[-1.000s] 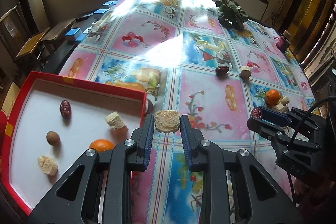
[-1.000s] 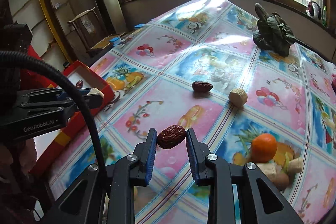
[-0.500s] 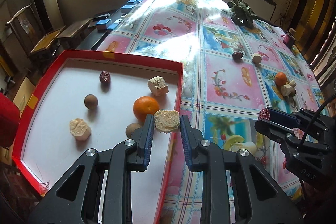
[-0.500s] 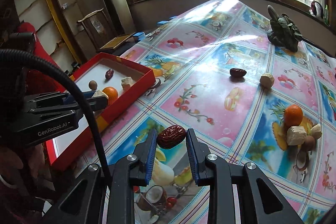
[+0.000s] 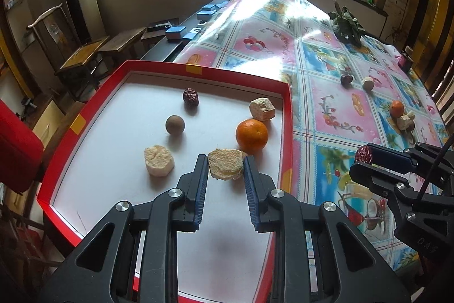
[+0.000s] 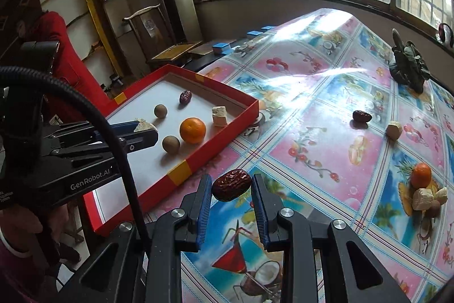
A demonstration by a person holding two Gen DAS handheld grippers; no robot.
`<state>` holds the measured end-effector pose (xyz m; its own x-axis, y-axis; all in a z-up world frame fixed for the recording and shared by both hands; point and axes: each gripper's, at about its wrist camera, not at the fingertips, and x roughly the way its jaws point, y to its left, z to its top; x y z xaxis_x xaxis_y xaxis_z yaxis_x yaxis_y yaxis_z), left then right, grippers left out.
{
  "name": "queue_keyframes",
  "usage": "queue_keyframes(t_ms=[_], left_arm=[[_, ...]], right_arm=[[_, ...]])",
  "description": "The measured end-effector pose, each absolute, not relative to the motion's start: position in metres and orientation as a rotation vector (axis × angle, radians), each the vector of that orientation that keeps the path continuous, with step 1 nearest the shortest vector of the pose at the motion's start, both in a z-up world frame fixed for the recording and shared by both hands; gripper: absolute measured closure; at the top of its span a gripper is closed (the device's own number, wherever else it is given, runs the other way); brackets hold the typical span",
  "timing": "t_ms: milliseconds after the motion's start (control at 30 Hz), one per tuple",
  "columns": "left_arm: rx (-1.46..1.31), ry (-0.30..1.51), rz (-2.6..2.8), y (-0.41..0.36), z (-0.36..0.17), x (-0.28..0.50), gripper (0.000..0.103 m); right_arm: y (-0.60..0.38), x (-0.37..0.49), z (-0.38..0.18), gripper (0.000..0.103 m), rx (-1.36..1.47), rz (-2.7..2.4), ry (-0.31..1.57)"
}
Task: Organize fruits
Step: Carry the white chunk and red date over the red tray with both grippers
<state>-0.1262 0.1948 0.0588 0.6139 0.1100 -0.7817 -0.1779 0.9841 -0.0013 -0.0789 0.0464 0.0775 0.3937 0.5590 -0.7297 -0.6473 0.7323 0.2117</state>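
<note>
My left gripper point(image 5: 224, 165) is shut on a tan dried fruit chunk point(image 5: 225, 164) and holds it above the red tray point(image 5: 286, 132), near its right side. The tray holds an orange point(image 5: 252, 135), a red date point(image 5: 190, 96), a brown round fruit point(image 5: 174, 124) and two pale chunks point(image 5: 159, 164). My right gripper point(image 6: 230, 186) is shut on a dark red date point(image 6: 231, 184) above the tablecloth, just right of the tray point(image 6: 215, 144). On the table lie another date point(image 6: 361, 116), a pale chunk point(image 6: 394, 130) and an orange point(image 6: 421, 175) with several pieces beside it.
A dark green plant-like object point(image 6: 408, 67) sits at the table's far right. Blue boxes point(image 5: 176, 33) line the far left edge. Wooden chairs point(image 5: 82, 58) stand beyond the tray. The tray overhangs the table's left edge.
Both grippers moved left toward the tray with their fruit. The left one went from the tablecloth to above the tray's inside. The right one came close to the tray's right wall.
</note>
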Motion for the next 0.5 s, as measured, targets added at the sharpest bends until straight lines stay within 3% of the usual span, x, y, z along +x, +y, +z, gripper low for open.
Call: queue_keyframes(t_ms=[500], left_arm=[[-0.184,0.943,0.167,0.243,0.046,-0.147,0.079]], right_arm=[[0.107,-0.083,0.077,0.076,-0.198,0.86,0.891]])
